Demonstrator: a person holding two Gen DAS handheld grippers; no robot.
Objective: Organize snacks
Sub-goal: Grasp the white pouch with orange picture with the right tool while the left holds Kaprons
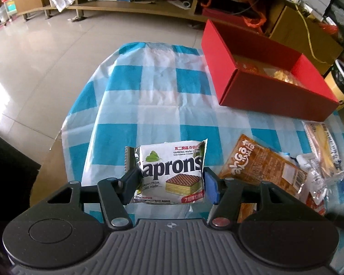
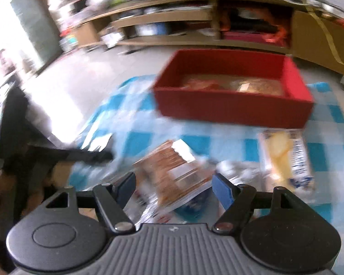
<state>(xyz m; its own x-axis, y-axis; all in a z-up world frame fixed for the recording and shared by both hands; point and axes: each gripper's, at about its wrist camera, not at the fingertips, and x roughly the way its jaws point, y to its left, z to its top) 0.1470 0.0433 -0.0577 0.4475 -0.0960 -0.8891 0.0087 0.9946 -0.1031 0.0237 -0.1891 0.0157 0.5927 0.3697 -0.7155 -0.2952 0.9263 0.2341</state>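
My left gripper (image 1: pixel 170 183) has its two fingers at either side of a white Kaprons wafer pack (image 1: pixel 172 171), which appears lifted a little off the checked cloth. An orange snack bag (image 1: pixel 263 167) lies just to its right. The red box (image 1: pixel 270 91) stands at the back right with snacks inside. My right gripper (image 2: pixel 173 186) is open above the orange-brown snack bag (image 2: pixel 176 171); this view is motion-blurred. The red box (image 2: pixel 231 110) stands ahead of it. A yellow-and-white packet (image 2: pixel 284 158) lies at the right.
The blue-and-white checked cloth (image 1: pixel 149 96) covers a small table with its edge at the left, floor beyond. Clear-wrapped packets (image 1: pixel 321 151) lie at the right. Wooden shelves (image 1: pixel 130 2) stand behind. The left gripper's dark arm (image 2: pixel 68 155) shows at the left of the right wrist view.
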